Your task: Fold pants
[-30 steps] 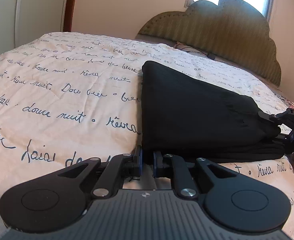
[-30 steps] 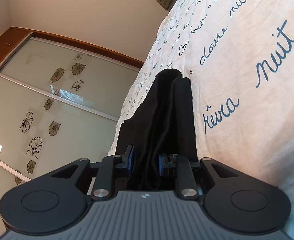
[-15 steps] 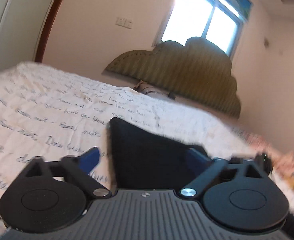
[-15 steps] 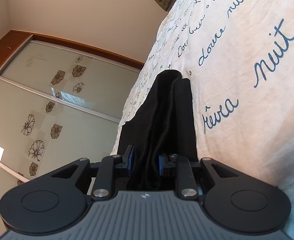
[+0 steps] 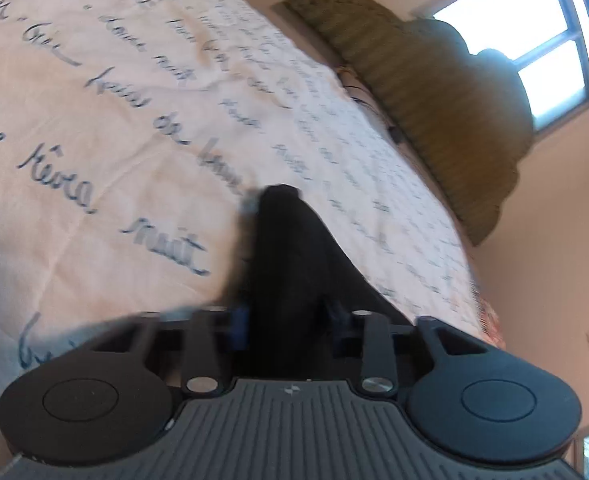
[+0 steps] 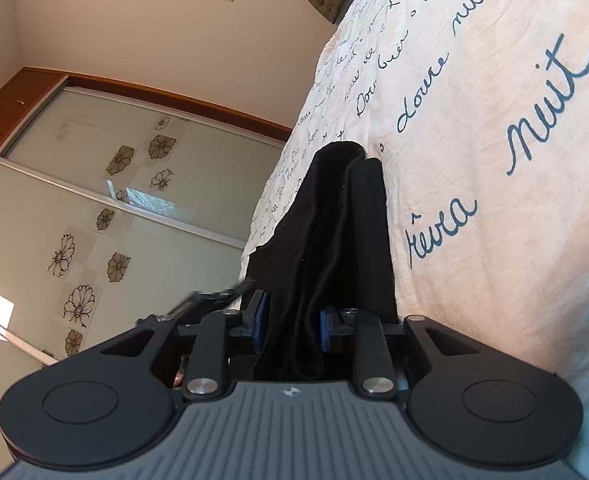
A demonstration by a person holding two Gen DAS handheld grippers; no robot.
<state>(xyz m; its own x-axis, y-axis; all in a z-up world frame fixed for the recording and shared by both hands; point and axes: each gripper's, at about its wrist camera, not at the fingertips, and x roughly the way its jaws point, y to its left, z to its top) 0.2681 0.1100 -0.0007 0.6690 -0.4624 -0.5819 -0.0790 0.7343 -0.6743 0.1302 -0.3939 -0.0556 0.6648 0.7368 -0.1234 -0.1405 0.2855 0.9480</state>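
Folded black pants lie bunched in thick layers.

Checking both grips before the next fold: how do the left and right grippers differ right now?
The left gripper has just been closing on the black pants, its view blurred; the right gripper gives a sharp view. The left one faces the headboard, the right one the wardrobe doors. Both have black fabric between their jaws.

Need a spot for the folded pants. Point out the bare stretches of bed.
Bare bedspread lies left of the pants in the left view, and between the pants and the headboard. It is crowded only where the left gripper and right gripper clamp the pants.
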